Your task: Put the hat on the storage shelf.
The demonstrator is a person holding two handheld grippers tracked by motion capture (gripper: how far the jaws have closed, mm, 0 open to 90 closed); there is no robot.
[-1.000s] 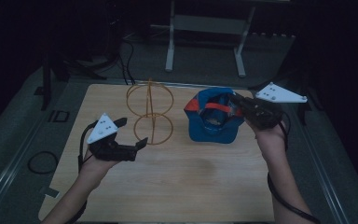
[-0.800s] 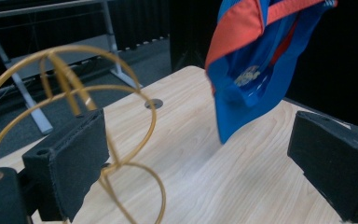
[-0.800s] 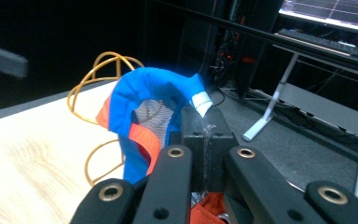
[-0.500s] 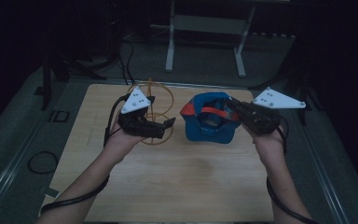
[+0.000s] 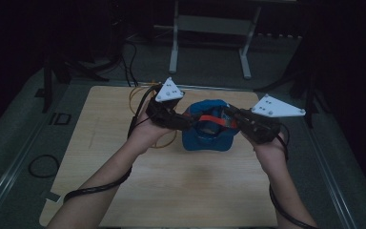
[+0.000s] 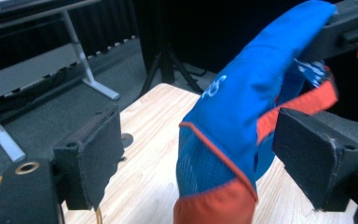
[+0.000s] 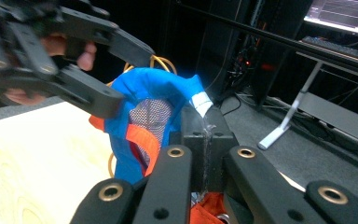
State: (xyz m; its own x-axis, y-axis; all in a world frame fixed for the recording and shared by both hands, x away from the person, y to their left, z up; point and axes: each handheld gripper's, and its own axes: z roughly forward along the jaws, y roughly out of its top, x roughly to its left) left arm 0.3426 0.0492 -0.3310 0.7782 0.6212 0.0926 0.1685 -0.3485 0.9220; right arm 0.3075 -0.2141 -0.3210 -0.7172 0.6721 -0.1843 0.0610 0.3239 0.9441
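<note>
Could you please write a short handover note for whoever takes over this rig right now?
Right gripper: shut on the rim of the blue cap, holding it up over the wooden table.
Left gripper: open, jaws just been closing; the cap's blue and orange edge sits between its pads, not yet pinched.
Wire stand: on the table behind the left hand, untouched.
Done: cap lifted by one side, left gripper brought to the other side.
Left: probably close the left gripper on the cap, then carry on with both grippers, perhaps toward the stand.
</note>
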